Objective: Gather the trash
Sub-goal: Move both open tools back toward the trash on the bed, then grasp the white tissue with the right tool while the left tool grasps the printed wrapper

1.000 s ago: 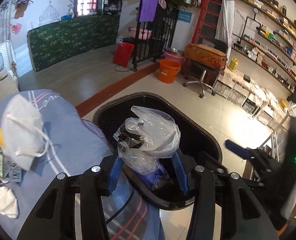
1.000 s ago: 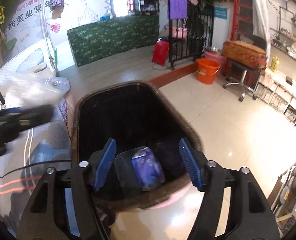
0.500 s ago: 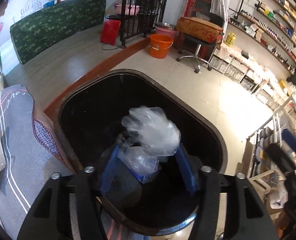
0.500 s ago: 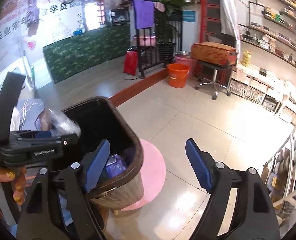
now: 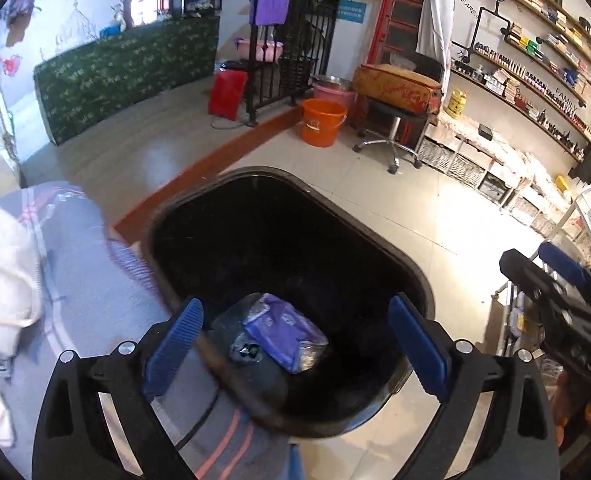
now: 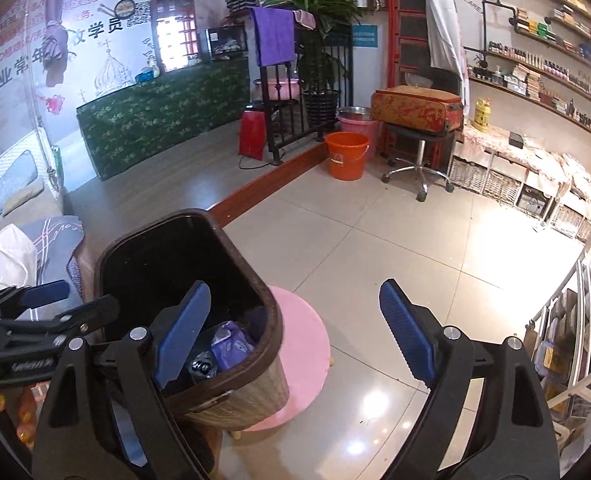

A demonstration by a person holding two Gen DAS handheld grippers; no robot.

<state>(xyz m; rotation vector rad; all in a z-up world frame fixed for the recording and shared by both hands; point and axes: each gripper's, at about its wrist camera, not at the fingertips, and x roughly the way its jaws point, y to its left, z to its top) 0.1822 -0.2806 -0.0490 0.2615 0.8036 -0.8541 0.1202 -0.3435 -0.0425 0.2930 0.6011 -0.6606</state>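
Bin (image 5: 379, 248) sits under my left gripper (image 5: 295, 348), jaws opening wide, nothing between pads. Purple packet (image 5: 283, 332) and clear wrapper, I think, lie at bin bottom. Right gripper (image 6: 295, 328) off to bin's side over pink stool (image 6: 307, 344), jaws also opening, empty. White mask (image 6: 11, 256) waits on striped cloth (image 5: 79, 280), left of bin. Risk: swinging left toward mask, finger clips bin rim, tips bin off stool. Thin mask straps may slip pinch.

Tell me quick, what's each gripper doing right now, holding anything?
Left gripper: jaws opening wide over the trash bin, holding nothing.
Right gripper: jaws opening, empty, beside the bin.
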